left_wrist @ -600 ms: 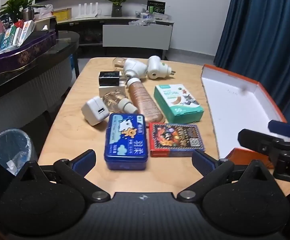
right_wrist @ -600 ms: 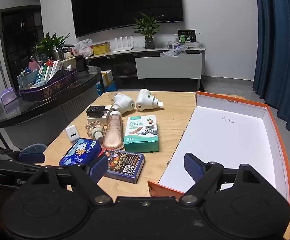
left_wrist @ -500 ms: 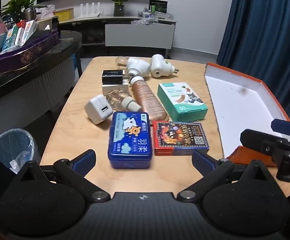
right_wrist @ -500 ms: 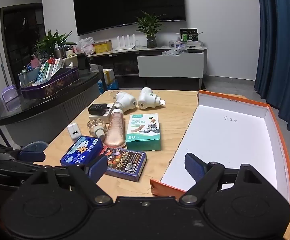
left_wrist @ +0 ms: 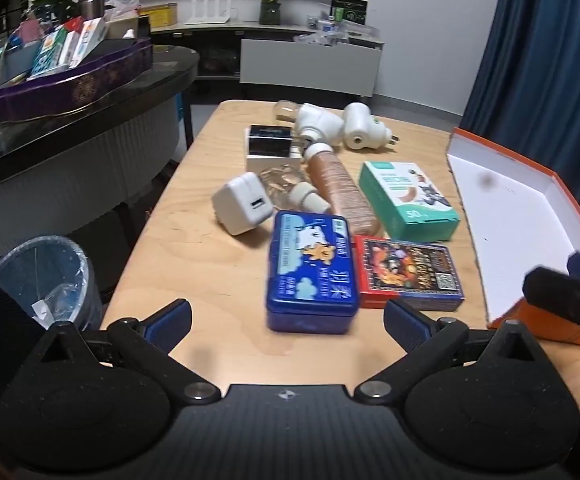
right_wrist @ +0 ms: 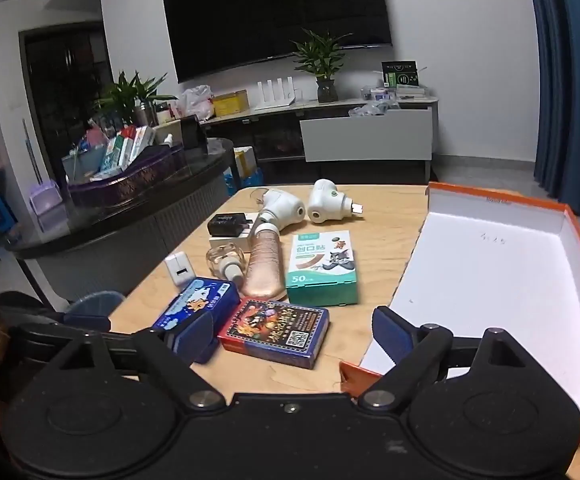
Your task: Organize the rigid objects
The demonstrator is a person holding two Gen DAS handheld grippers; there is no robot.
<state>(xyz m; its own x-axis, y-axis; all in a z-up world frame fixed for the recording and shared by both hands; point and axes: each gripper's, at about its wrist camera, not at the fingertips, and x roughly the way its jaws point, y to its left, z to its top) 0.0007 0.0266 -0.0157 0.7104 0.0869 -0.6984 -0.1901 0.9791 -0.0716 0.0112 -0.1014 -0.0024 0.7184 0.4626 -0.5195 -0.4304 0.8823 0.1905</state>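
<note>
A blue tin (left_wrist: 312, 270) lies on the wooden table (left_wrist: 194, 248) just ahead of my open, empty left gripper (left_wrist: 286, 320). Beside it lie a red card box (left_wrist: 408, 272), a green plaster box (left_wrist: 408, 200), a copper bottle (left_wrist: 338, 186), a white charger (left_wrist: 242, 208), a small glass bottle (left_wrist: 290, 188), a black adapter (left_wrist: 270, 140) and two white plug-in devices (left_wrist: 342, 124). My right gripper (right_wrist: 294, 332) is open and empty, near the card box (right_wrist: 276, 330) and the corner of the orange-edged white tray (right_wrist: 498, 280).
The tray (left_wrist: 510, 220) takes the table's right side. A bin with a plastic liner (left_wrist: 40, 280) stands left of the table. A dark counter with a purple box (left_wrist: 74, 80) is at the far left. Blue curtains (left_wrist: 550, 60) hang at the right.
Both grippers have moved forward, closer to the objects; the blue tin and the card box look larger. Nothing on the table has moved.
</note>
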